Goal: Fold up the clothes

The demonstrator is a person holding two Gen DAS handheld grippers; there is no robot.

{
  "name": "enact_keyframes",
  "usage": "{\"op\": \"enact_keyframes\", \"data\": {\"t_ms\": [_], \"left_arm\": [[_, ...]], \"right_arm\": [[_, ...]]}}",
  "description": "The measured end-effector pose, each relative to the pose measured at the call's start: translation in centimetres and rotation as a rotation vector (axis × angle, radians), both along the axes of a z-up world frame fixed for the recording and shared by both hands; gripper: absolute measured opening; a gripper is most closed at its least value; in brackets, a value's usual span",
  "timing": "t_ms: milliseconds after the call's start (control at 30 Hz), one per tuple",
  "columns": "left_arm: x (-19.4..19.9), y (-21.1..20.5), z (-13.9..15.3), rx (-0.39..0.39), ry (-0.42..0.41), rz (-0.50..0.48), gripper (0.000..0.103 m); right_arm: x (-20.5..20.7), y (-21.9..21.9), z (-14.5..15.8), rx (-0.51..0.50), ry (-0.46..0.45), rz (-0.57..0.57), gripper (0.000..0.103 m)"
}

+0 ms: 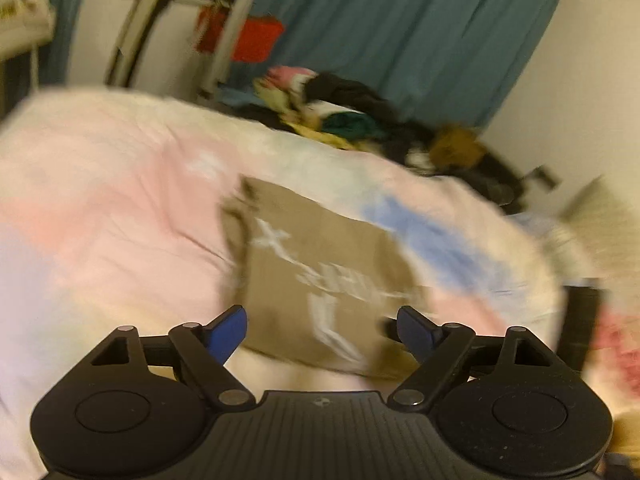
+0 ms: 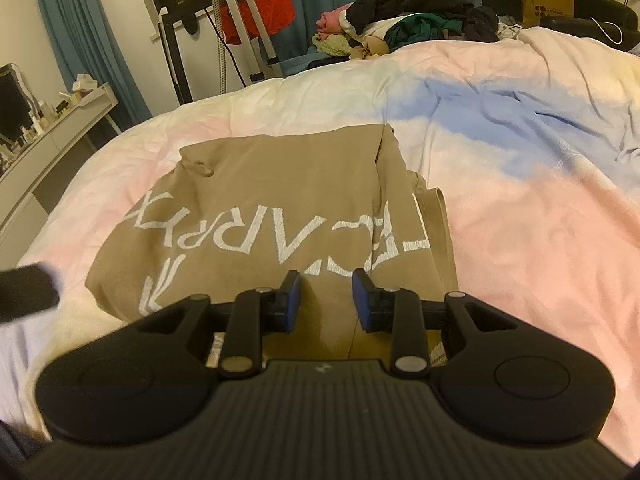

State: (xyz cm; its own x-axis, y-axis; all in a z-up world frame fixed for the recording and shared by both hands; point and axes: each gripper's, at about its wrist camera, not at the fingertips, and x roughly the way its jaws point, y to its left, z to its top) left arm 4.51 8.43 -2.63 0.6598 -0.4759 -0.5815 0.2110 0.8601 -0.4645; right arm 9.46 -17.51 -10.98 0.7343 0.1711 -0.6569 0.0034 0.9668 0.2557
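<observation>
The folded garment (image 2: 280, 200) is tan with white block lettering across it. Under it the duvet (image 2: 520, 208) runs in soft washes of pink, cream and pale blue. The pile of clothes (image 2: 404, 20) mixes black, dark green, pink and pale yellow-green. The curtain (image 1: 420, 32) is teal. A red cloth (image 2: 260, 12) hangs by the silver tripod (image 2: 240, 20). The pads (image 2: 294, 296) look blue, on black gripper arms.

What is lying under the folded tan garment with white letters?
The tan garment lies on the pastel bed cover, pink and blue around it. The part of the cover beneath it is hidden.
</observation>
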Motion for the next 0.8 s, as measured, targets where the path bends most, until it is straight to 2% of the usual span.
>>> {"op": "enact_keyframes", "data": {"t_ms": [67, 167, 233, 300, 333, 433, 533, 567, 700, 800], "left_arm": [[0.5, -0.1, -1.2, -0.071, 0.074, -0.021, 0.084], [2.3, -0.2, -3.6, -0.130, 0.191, -0.001, 0.084], [3.8, 0.1, -5.3, -0.201, 0.264, 0.032, 0.080], [4.9, 0.6, -7.0, -0.290, 0.321, 0.068, 0.070], [5.3, 0.8, -7.7, -0.327, 0.338, 0.087, 0.069], [5.8, 1.5, -8.2, -0.381, 0.324, 0.146, 0.065], [5.5, 1.9, -8.1, -0.432, 0.295, 0.156, 0.061], [5.4, 1.9, -8.0, -0.435, 0.287, 0.153, 0.061], [5.7, 1.2, -8.4, -0.363, 0.306, 0.155, 0.061], [6.2, 1.3, -9.1, -0.393, 0.343, 0.182, 0.064]], "right_arm": [[0.1, 0.1, 0.0, -0.002, 0.002, -0.001, 0.032], [0.0, 0.1, 0.0, -0.006, 0.001, -0.001, 0.032], [0.1, 0.1, 0.0, -0.003, 0.001, -0.001, 0.032], [0.0, 0.1, 0.0, -0.001, 0.002, -0.002, 0.032], [0.0, 0.1, 0.0, 0.000, 0.002, -0.002, 0.032], [0.0, 0.0, 0.0, -0.002, 0.002, -0.001, 0.032], [0.1, 0.0, 0.0, -0.005, 0.001, -0.004, 0.032], [0.1, 0.0, 0.0, -0.005, 0.002, -0.005, 0.032], [0.0, 0.3, 0.0, -0.014, 0.003, -0.003, 0.032], [-0.1, 0.4, 0.0, -0.022, 0.003, -0.001, 0.032]]}}
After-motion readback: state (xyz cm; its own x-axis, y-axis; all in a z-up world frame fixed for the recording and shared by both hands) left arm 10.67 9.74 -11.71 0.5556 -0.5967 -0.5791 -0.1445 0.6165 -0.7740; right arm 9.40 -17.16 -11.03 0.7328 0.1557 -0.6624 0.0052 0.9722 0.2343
